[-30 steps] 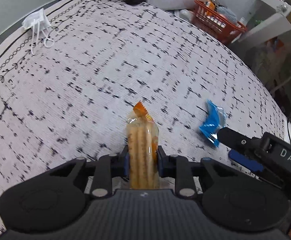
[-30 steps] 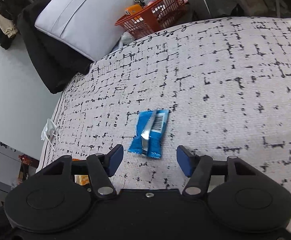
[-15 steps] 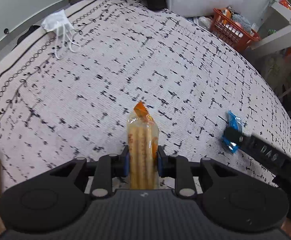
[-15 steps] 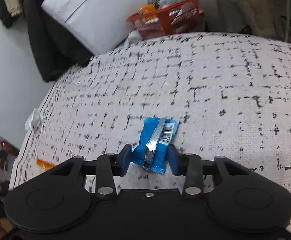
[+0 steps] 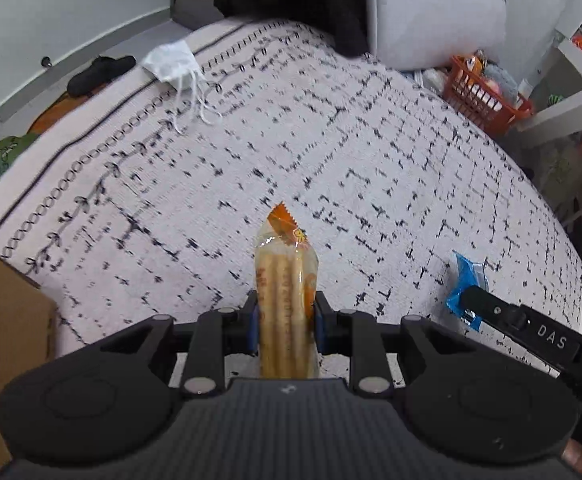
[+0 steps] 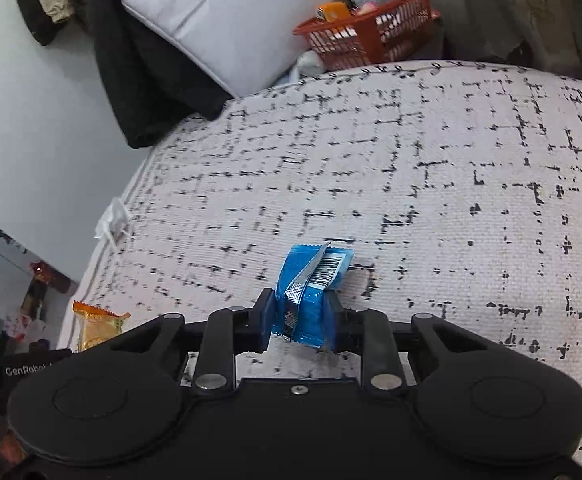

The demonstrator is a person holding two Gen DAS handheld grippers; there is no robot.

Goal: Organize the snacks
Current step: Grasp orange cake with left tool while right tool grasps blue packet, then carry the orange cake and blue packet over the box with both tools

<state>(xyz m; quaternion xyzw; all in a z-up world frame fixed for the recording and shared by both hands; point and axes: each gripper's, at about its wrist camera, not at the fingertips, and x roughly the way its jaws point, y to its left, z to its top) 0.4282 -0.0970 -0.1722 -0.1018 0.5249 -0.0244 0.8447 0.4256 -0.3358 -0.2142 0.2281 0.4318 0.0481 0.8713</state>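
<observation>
My left gripper [image 5: 285, 320] is shut on an orange pack of biscuit sticks [image 5: 285, 280], which stands upright between its blue pads above the patterned bedspread [image 5: 331, 152]. The same pack [image 6: 95, 326] shows at the lower left of the right wrist view. My right gripper [image 6: 299, 316] has its jaws closing on a blue snack packet [image 6: 311, 292]; the pads press its sides and the wrapper buckles, barcode side up. In the left wrist view that blue packet [image 5: 465, 280] lies at the right, with the right gripper's finger [image 5: 487, 304] over it.
A cardboard box [image 5: 7, 344] stands at the lower left. A white face mask [image 5: 171, 62] lies at the bedspread's far edge. A red basket [image 6: 371, 32], a grey pillow [image 6: 219, 20] and dark clothing [image 6: 143, 68] sit beyond the bed.
The right gripper's jaws closed in on the blue packet, now pinched and buckled. The left gripper rose and drew back with the biscuit pack; the cardboard box came into view.
</observation>
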